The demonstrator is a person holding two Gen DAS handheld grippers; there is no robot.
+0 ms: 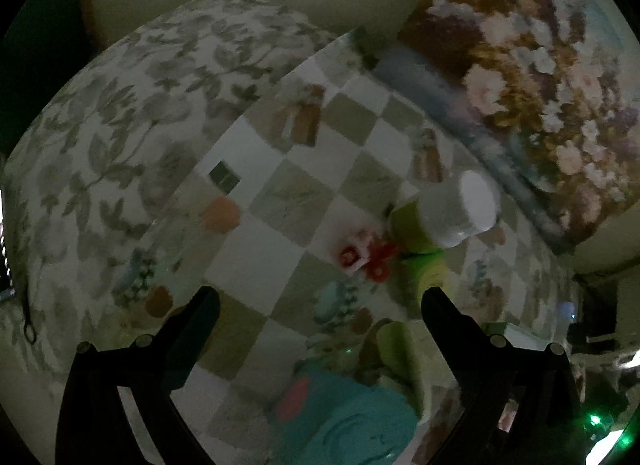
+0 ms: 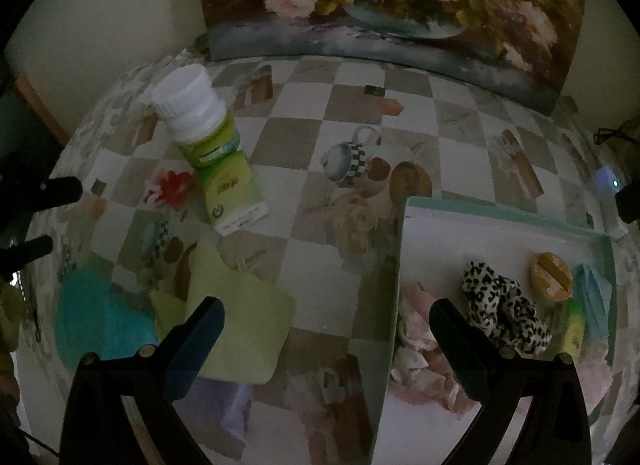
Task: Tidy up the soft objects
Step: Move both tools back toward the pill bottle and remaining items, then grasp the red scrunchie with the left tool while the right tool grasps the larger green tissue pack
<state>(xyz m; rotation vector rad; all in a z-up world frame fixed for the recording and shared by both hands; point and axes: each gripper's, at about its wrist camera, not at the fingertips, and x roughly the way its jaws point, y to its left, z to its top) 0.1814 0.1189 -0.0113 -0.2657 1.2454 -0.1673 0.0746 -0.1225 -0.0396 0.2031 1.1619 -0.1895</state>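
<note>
Left wrist view: blurred and dim throughout.
Teal cloth [image 1: 352, 421]: cut off by the bottom edge.
Bottle label [image 2: 216, 149]: print too small to read.
Tray [image 2: 404, 249]: near end cut off by the bottom edge.
Pink cloth [image 2: 420, 329]: partly hidden behind a claw finger.

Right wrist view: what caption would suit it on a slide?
Open right tongs hover over a checkered tablecloth, between a yellow-green cloth and a tray holding a leopard-print scrunchie.
</note>
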